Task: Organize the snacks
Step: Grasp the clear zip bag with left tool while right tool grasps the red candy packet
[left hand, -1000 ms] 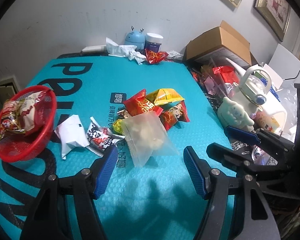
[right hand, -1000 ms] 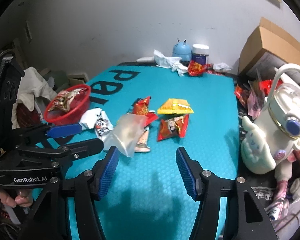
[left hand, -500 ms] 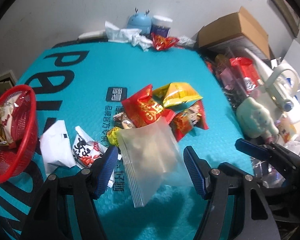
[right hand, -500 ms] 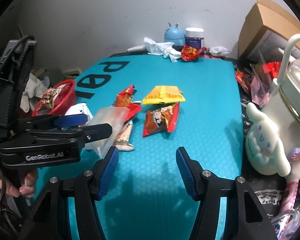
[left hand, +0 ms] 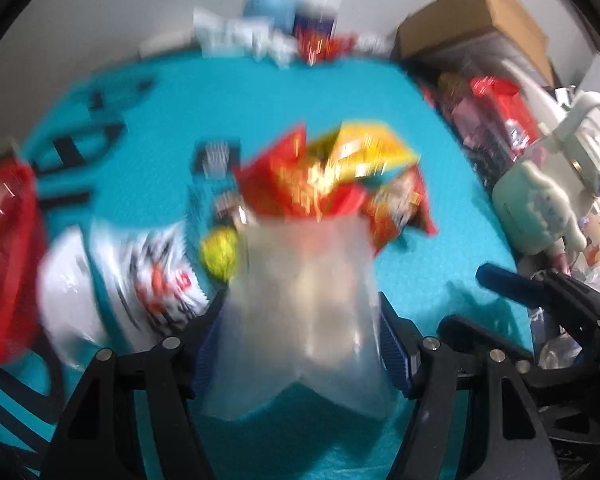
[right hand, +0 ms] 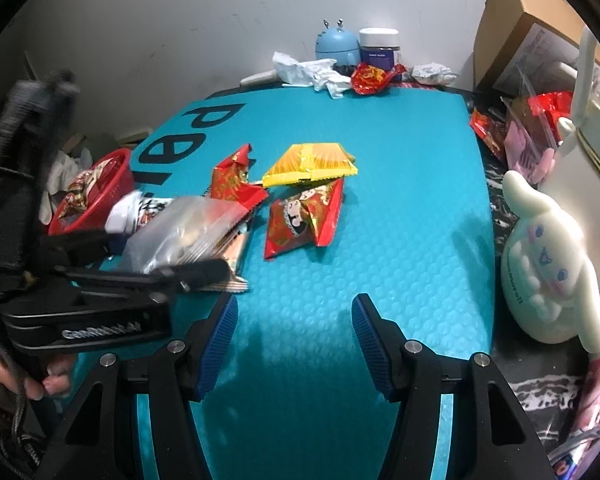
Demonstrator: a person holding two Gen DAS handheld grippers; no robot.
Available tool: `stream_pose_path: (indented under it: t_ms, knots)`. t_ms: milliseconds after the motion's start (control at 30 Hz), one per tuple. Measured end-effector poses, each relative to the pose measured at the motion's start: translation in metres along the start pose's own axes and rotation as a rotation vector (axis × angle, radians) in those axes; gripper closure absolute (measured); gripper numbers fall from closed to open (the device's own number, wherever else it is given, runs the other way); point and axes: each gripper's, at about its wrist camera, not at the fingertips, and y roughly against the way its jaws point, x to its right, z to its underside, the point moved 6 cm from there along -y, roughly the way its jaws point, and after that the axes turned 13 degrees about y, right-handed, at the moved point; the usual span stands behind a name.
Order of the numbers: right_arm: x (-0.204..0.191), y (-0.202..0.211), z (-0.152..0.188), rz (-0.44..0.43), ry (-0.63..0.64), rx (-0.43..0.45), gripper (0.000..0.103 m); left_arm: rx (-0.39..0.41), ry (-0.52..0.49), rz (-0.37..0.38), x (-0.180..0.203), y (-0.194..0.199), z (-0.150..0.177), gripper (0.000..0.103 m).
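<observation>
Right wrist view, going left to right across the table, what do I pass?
Red basket → clear bag between the left gripper's fingers → red snack packet → yellow packet → white plush toy.

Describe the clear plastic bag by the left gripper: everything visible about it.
The clear plastic bag is a frosted, see-through pouch with pale, lumpy contents, blurred in the left wrist view. It lies on the teal mat, its far end over the red snack packet. It sits between the jaws of the left gripper; whether the pads press it is unclear.
</observation>
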Motion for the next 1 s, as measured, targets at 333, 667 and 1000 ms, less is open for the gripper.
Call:
stream_pose_path:
  t_ms: [333,667,1000]
  knots:
    - [0.003,-0.003,0.001,-0.005,-0.004,-0.006,0.043,0.109,0.016,0.078,-0.004,0.018,0.001,0.05]
    - [-0.012,-0.01,-0.008,-0.045,0.021,-0.008,0.043,0.226,0.024,0.064,-0.018,0.062,-0.001,0.05]
    - [-0.034,-0.023,-0.035,-0.045,0.085,0.002,0.037,0.242,0.096,0.083,-0.049,0.074,0.003,0.05]
